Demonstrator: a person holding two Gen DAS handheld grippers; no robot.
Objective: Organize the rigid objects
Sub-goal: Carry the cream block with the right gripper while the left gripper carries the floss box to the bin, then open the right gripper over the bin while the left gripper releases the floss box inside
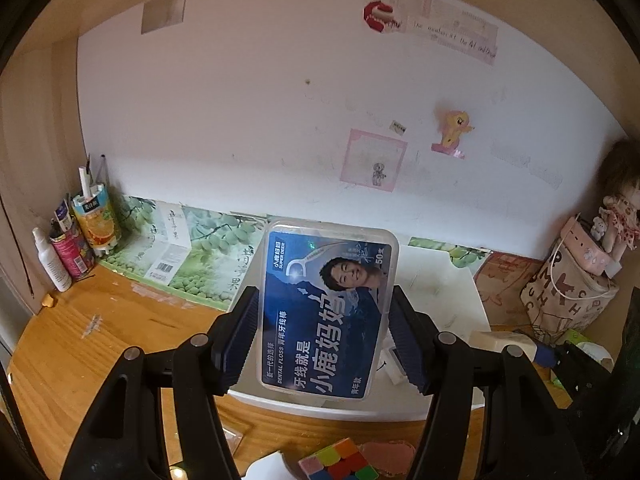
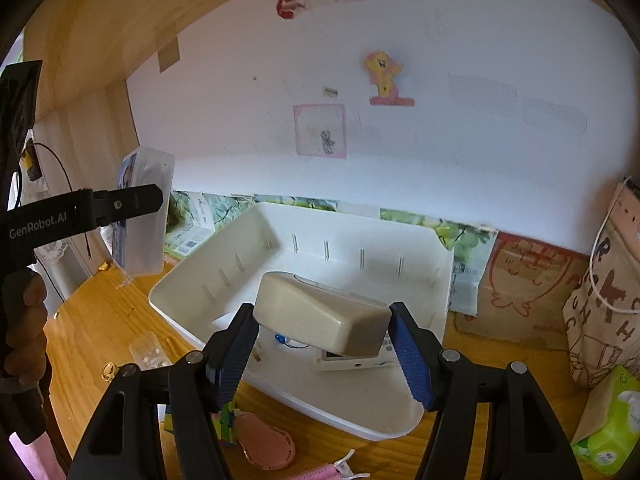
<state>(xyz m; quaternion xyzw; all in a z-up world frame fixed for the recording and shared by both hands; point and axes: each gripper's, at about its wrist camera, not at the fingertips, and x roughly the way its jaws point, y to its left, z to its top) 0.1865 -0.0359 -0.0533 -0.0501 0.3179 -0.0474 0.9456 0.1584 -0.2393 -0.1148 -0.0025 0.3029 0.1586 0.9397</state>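
My left gripper [image 1: 324, 322] is shut on a clear dental floss box [image 1: 326, 280] with a blue label, holding it upright above the near side of a white plastic bin [image 1: 444, 284]. The right wrist view shows the same floss box [image 2: 146, 240] in the air to the left of the bin [image 2: 344, 246]. My right gripper [image 2: 322, 320] is shut on a beige rounded block [image 2: 308, 304], held over the inside of the bin. On the bin floor lie a small white device [image 2: 352, 358] and a blue-tipped cord [image 2: 282, 338].
On the wooden desk in front of the bin lie a colour cube [image 1: 340, 460], a pink pad [image 2: 268, 442] and a pink hair roller [image 2: 320, 472]. Pen cups [image 1: 96, 226] and a white bottle [image 1: 52, 262] stand far left. A patterned bag [image 2: 608, 300] and a green tissue pack [image 2: 612, 420] stand at the right.
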